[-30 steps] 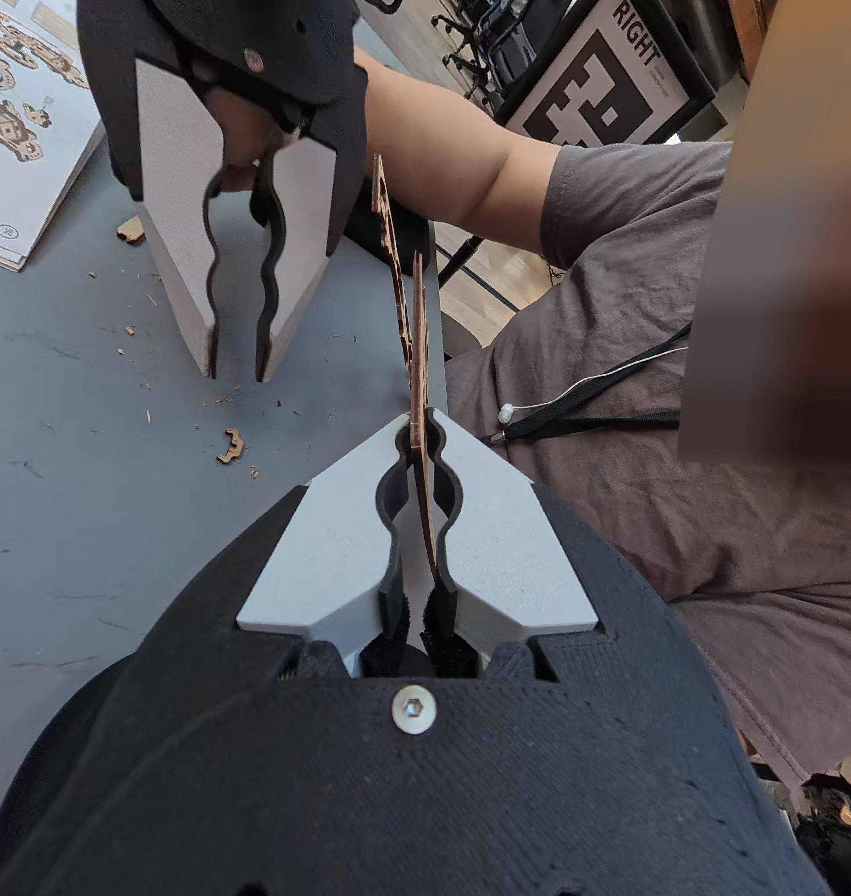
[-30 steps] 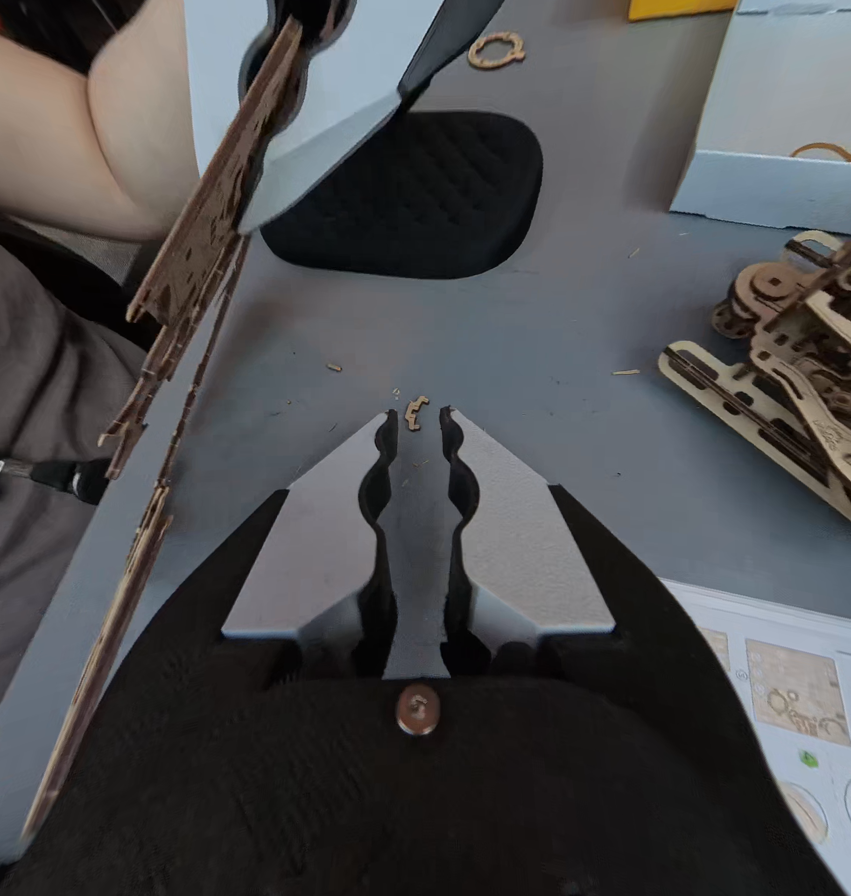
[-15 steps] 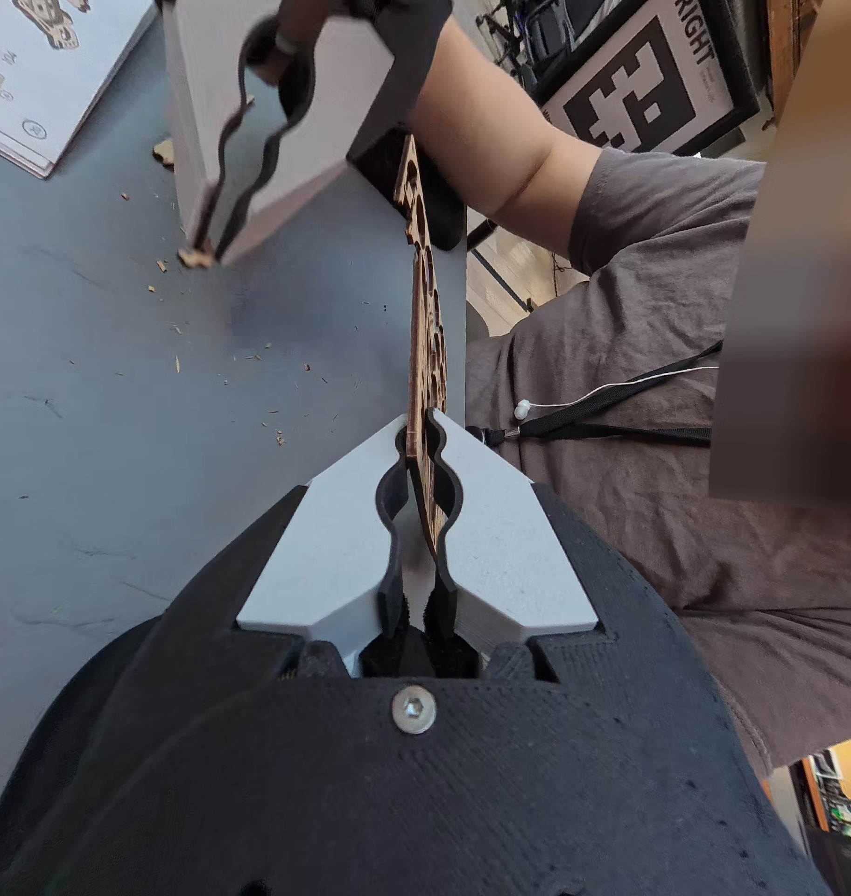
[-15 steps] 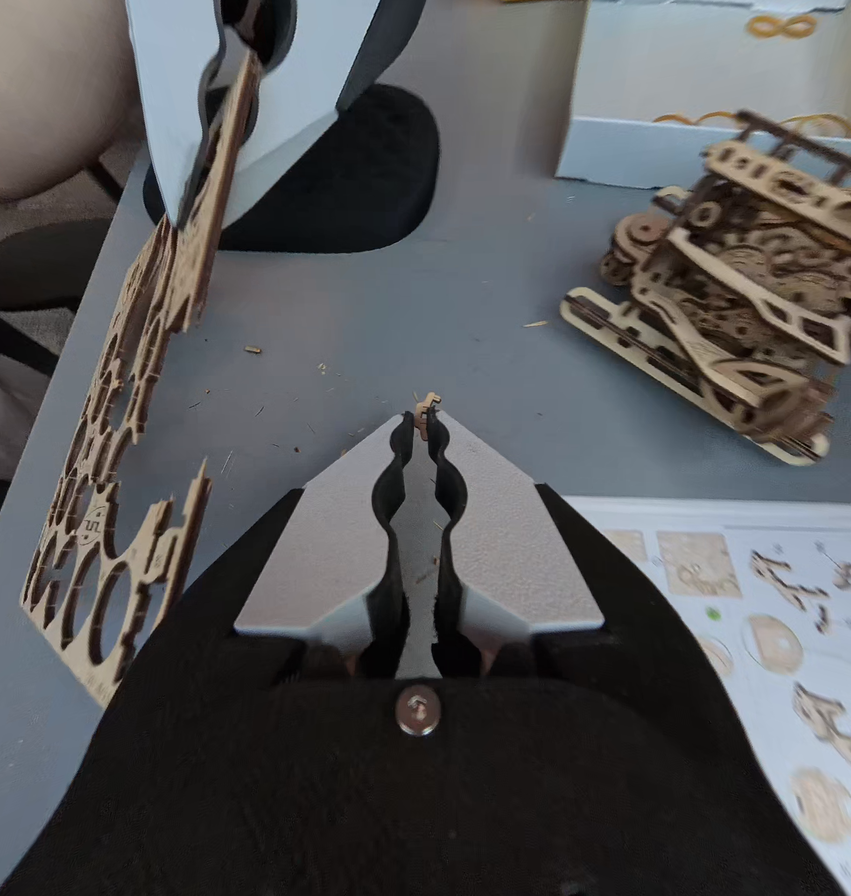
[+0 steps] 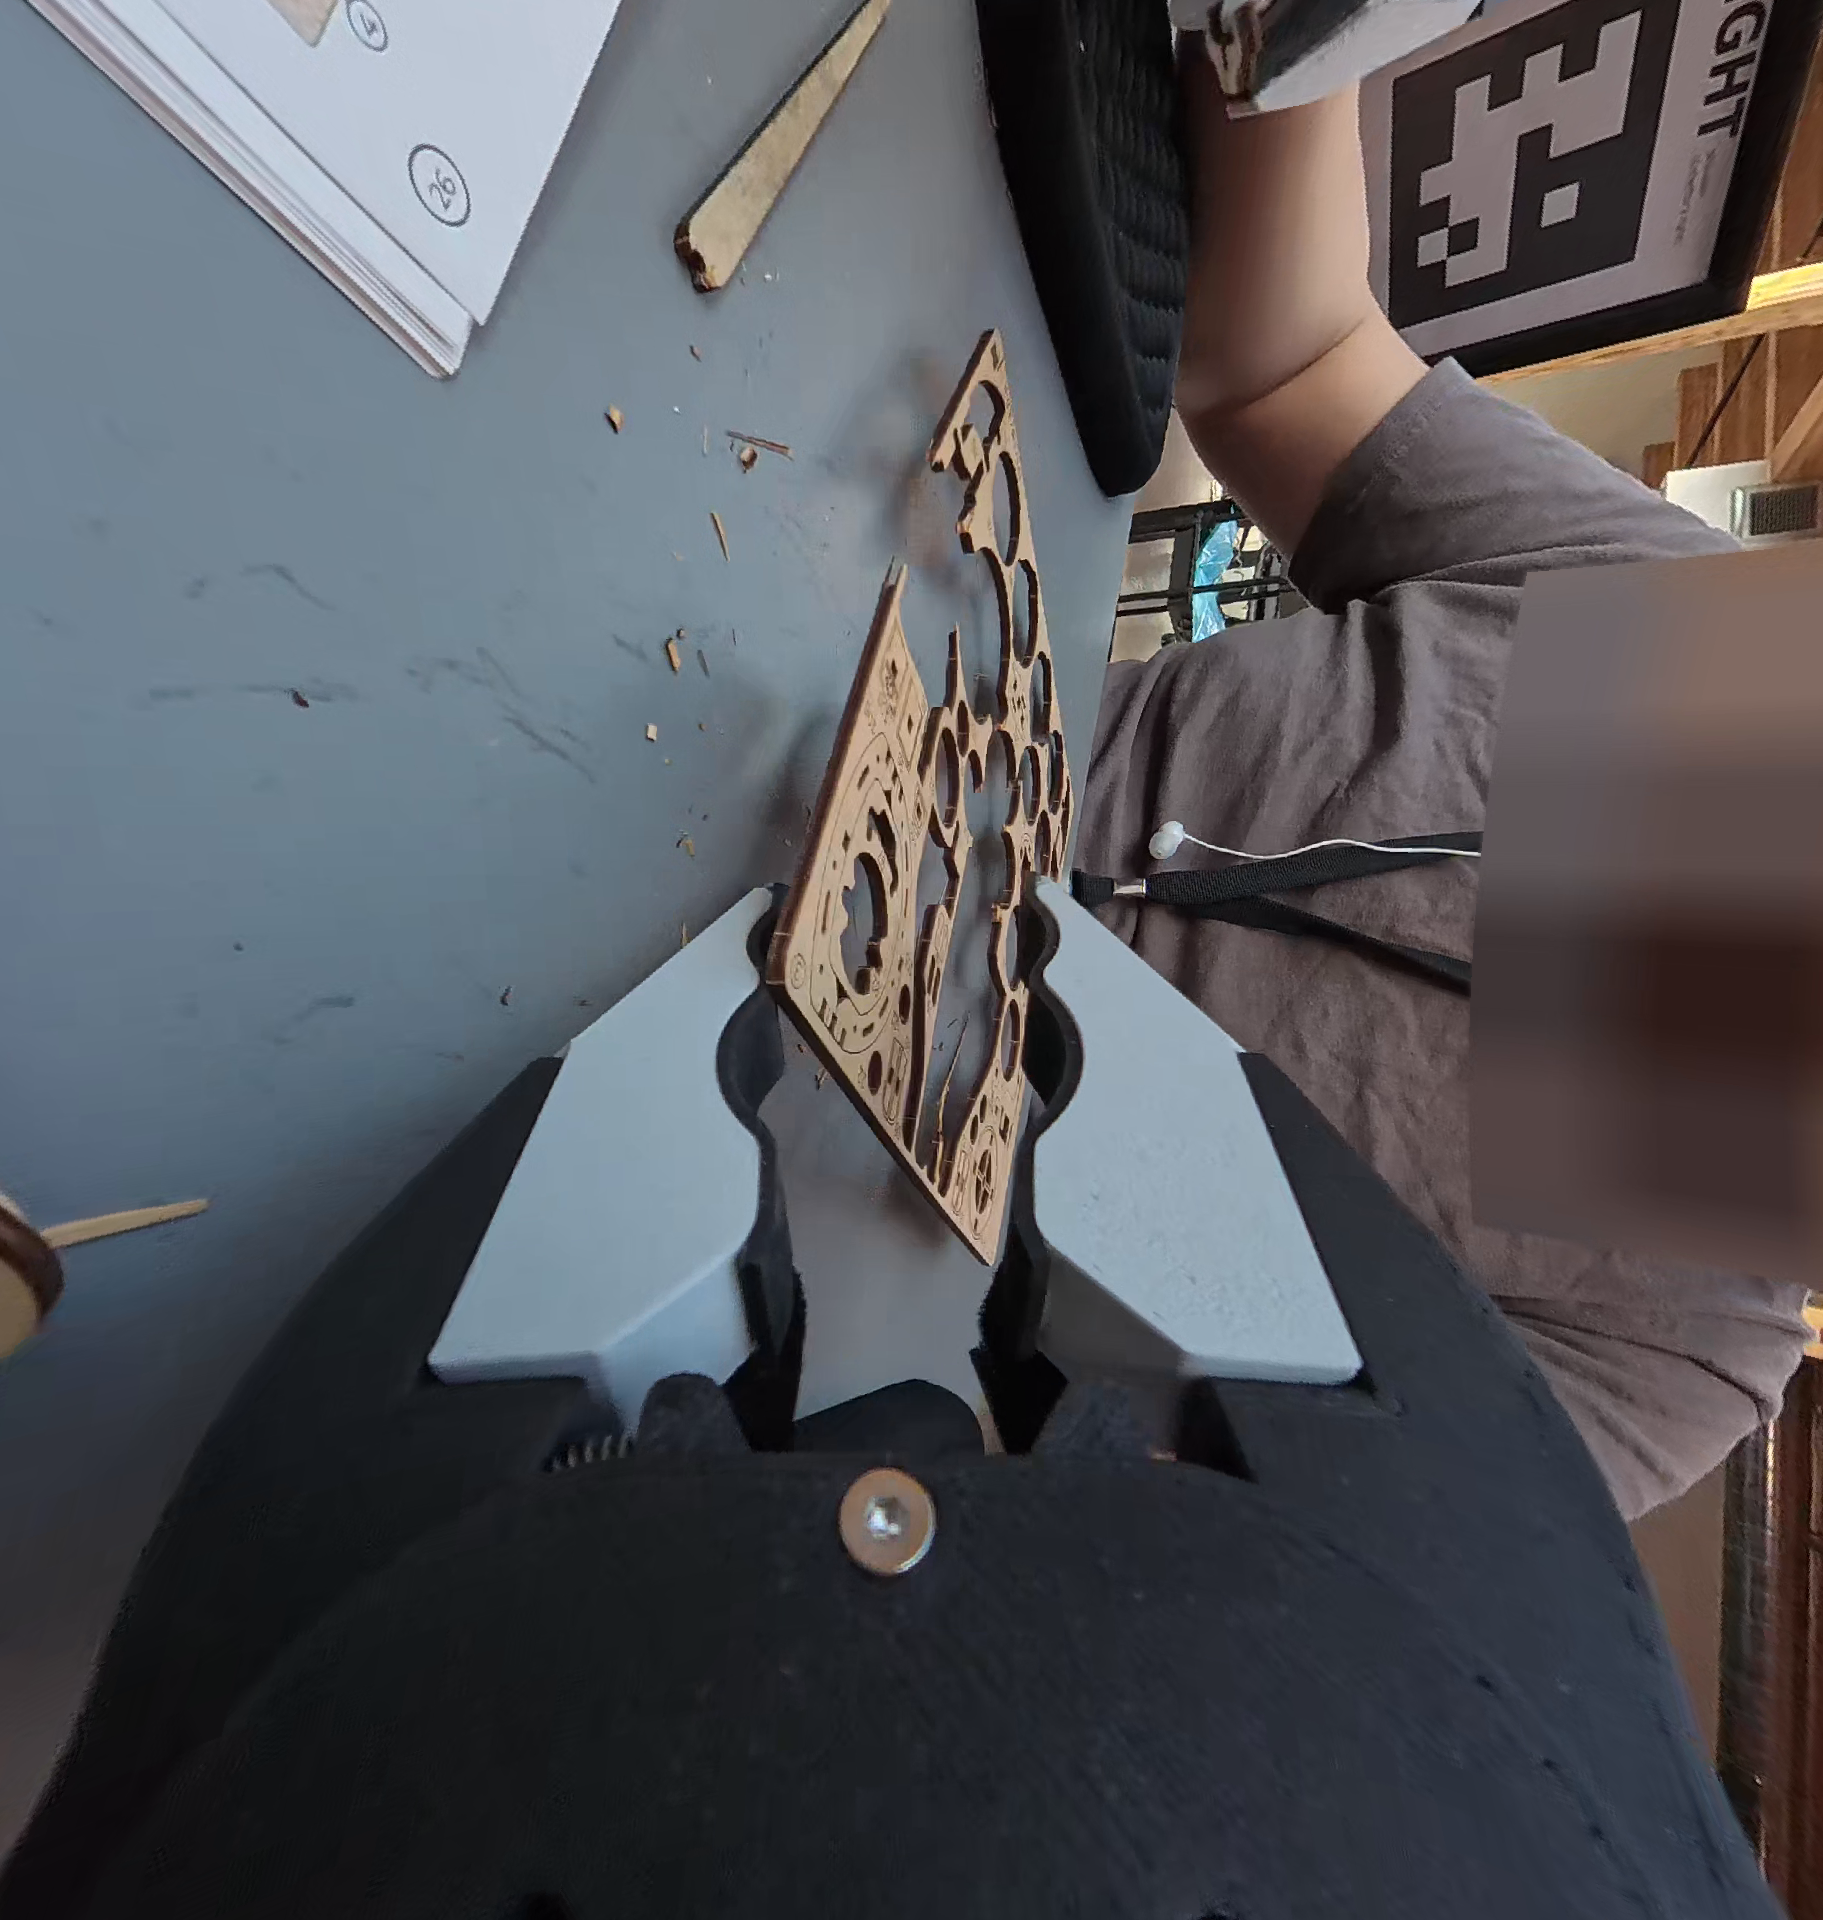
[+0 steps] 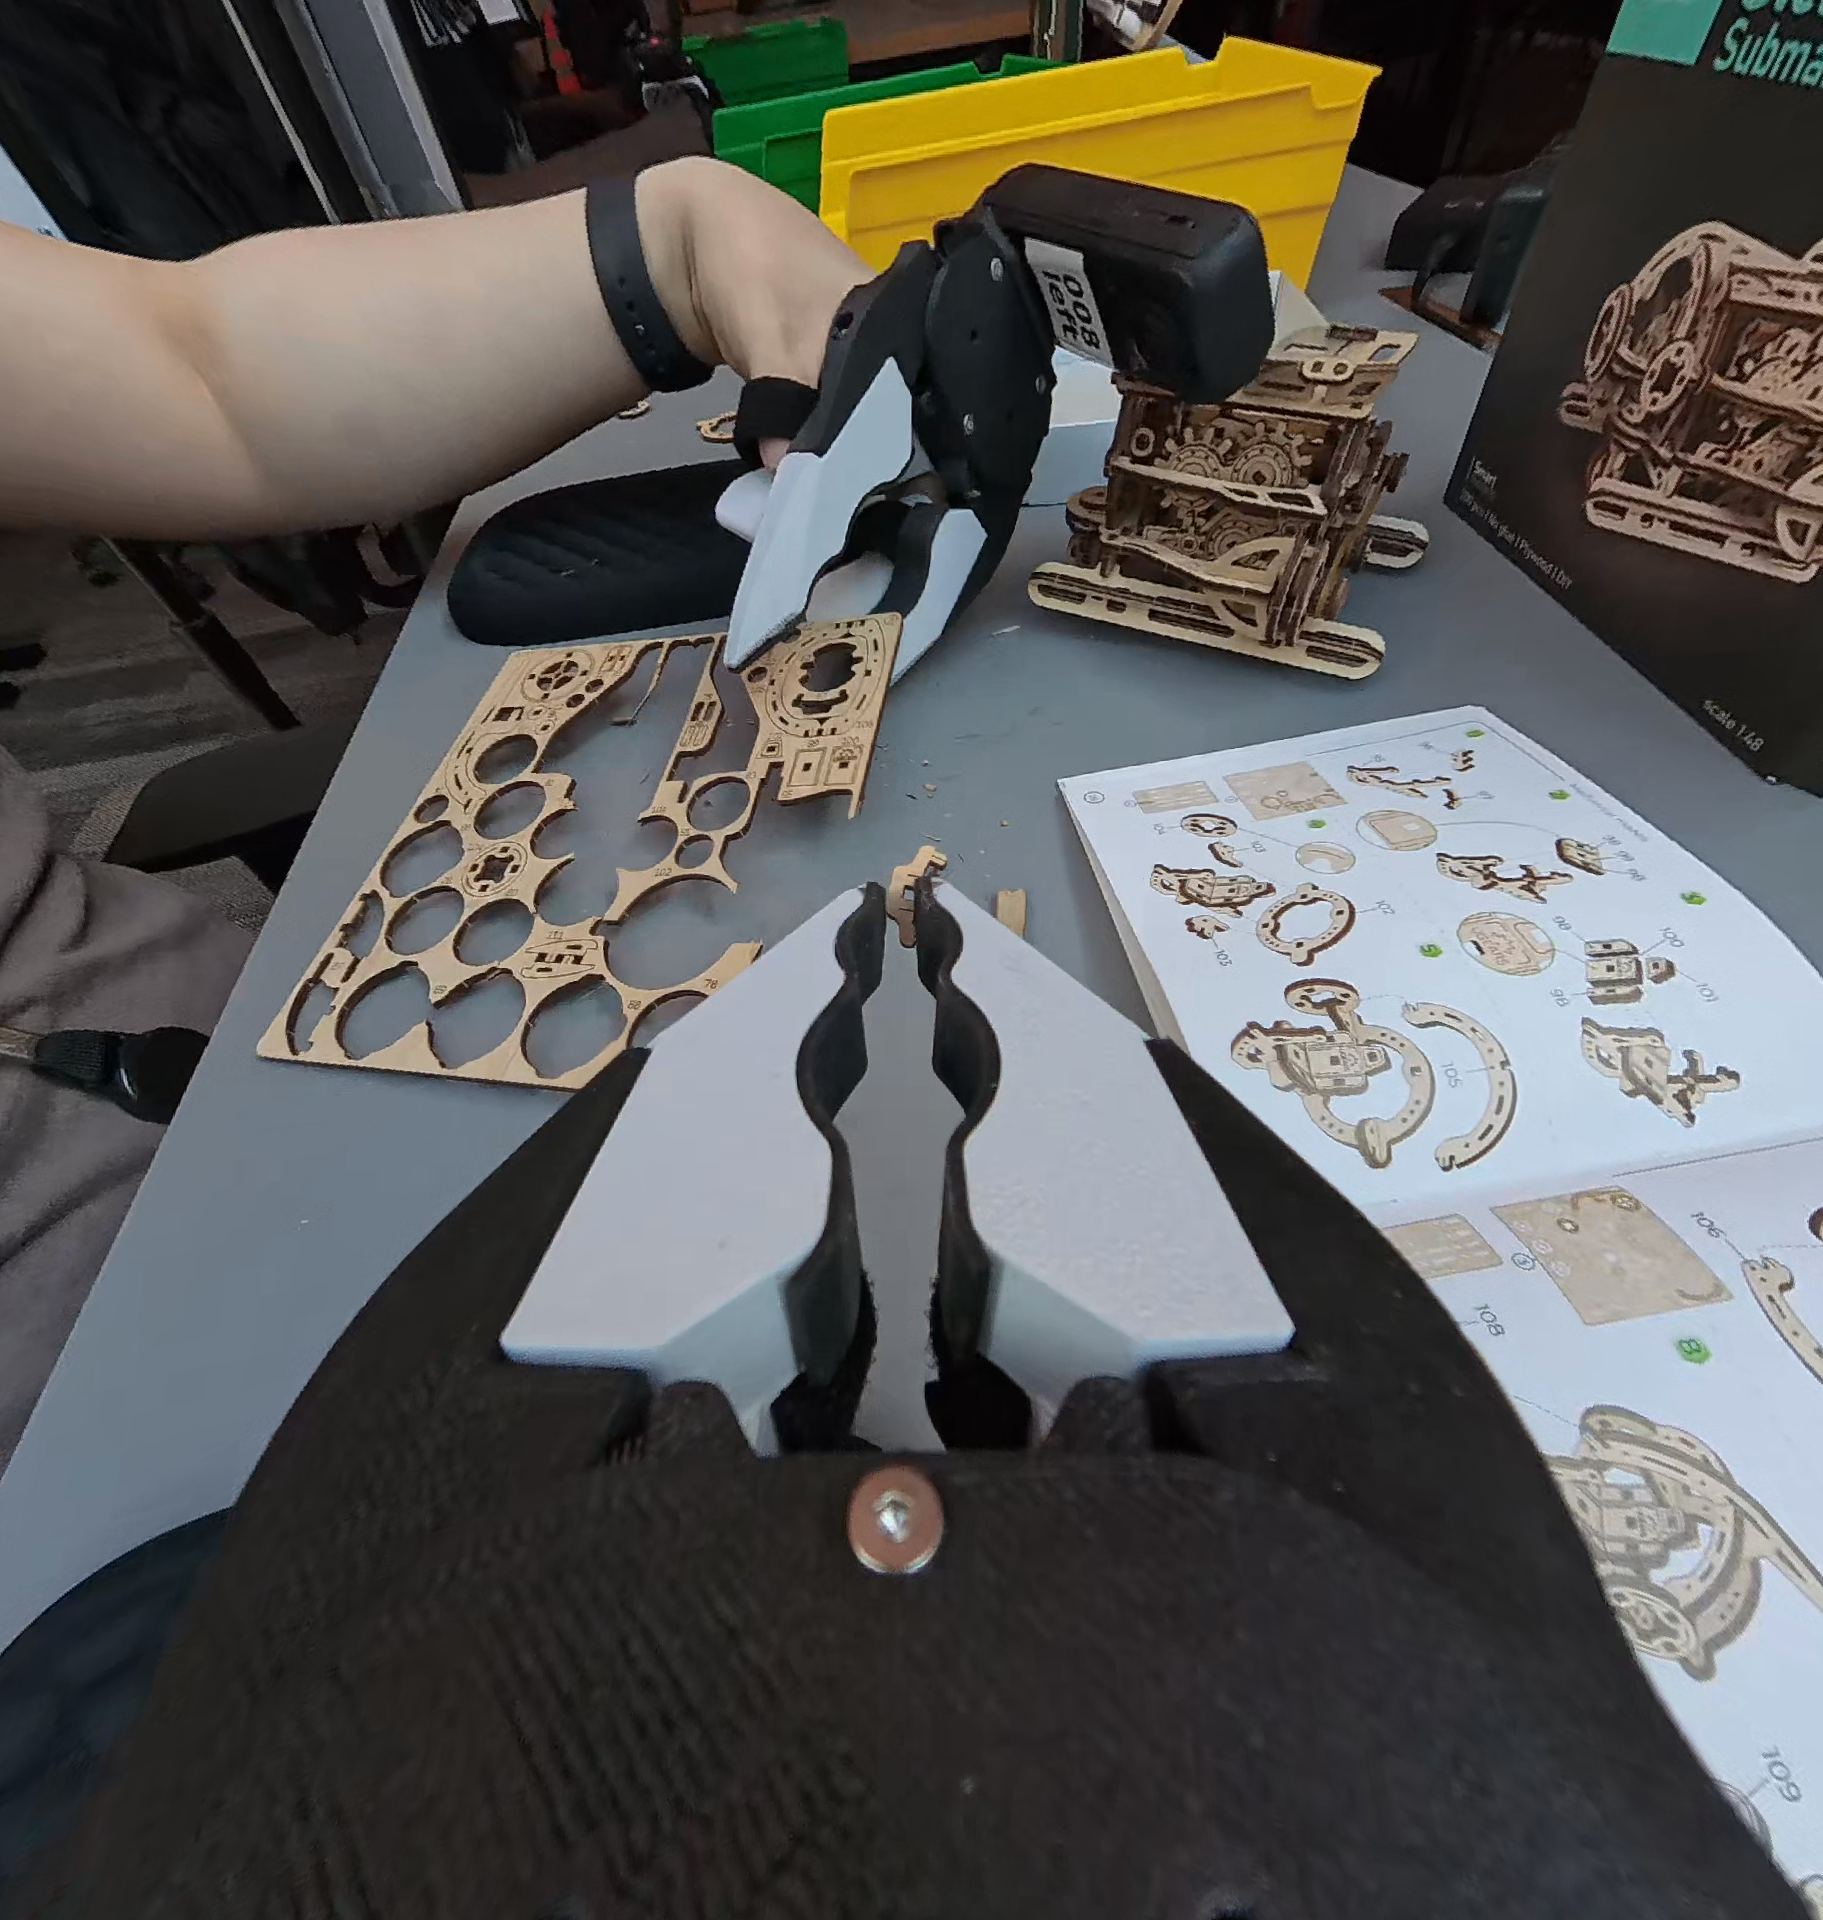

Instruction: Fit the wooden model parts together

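A laser-cut wooden sheet with many punched-out holes lies flat on the grey table; it also shows in the left wrist view. My left gripper is open, its fingers spread on either side of the sheet's corner; in the right wrist view it hovers over the sheet's far corner. My right gripper is shut on a small wooden piece pinched at its tips, held above the table in front of the sheet. The part-built wooden model stands behind the left gripper.
An open instruction booklet lies to the right and also shows in the left wrist view. The dark kit box stands at the far right, with yellow bins behind and a black pad at the table edge. A wooden strip and chips lie loose. Spacing between my two grippers at the tips: around 15 cm. About 15 cm separates my left fingertips from the part-built wooden model.
The left gripper has brought the sheet from upright down flat onto the table and opened off it. The right gripper closed on the small piece and lifted it away.
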The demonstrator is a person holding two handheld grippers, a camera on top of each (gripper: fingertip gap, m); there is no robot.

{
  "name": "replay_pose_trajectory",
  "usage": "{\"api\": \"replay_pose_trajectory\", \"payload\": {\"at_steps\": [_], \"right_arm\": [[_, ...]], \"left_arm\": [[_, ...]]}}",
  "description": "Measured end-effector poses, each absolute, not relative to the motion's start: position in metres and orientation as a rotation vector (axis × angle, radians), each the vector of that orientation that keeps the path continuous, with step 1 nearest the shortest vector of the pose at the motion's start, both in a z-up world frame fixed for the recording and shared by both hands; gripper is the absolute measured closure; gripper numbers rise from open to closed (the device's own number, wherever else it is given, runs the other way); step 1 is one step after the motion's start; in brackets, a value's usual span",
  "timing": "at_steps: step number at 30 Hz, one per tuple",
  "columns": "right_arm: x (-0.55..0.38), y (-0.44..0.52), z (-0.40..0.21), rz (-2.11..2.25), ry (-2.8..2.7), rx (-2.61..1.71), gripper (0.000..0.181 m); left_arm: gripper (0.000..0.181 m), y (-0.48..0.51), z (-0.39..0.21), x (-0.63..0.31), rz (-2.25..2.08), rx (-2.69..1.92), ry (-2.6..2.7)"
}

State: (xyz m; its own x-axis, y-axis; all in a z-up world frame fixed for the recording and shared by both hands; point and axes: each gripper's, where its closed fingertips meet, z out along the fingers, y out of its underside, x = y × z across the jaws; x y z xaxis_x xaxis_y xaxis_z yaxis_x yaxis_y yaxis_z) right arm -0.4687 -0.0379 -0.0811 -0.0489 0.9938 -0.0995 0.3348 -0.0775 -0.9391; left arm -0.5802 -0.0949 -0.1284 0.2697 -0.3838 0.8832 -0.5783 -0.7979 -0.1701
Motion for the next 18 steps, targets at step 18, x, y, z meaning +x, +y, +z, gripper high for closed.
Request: {"api": "replay_pose_trajectory", "payload": {"at_steps": [18], "right_arm": [[-0.472, -0.061, -0.083, 0.993, -1.615, -1.312, 0.177]], "left_arm": [[0.121, -0.074, -0.097, -0.618, 0.876, 3.338, -1.299]]}}
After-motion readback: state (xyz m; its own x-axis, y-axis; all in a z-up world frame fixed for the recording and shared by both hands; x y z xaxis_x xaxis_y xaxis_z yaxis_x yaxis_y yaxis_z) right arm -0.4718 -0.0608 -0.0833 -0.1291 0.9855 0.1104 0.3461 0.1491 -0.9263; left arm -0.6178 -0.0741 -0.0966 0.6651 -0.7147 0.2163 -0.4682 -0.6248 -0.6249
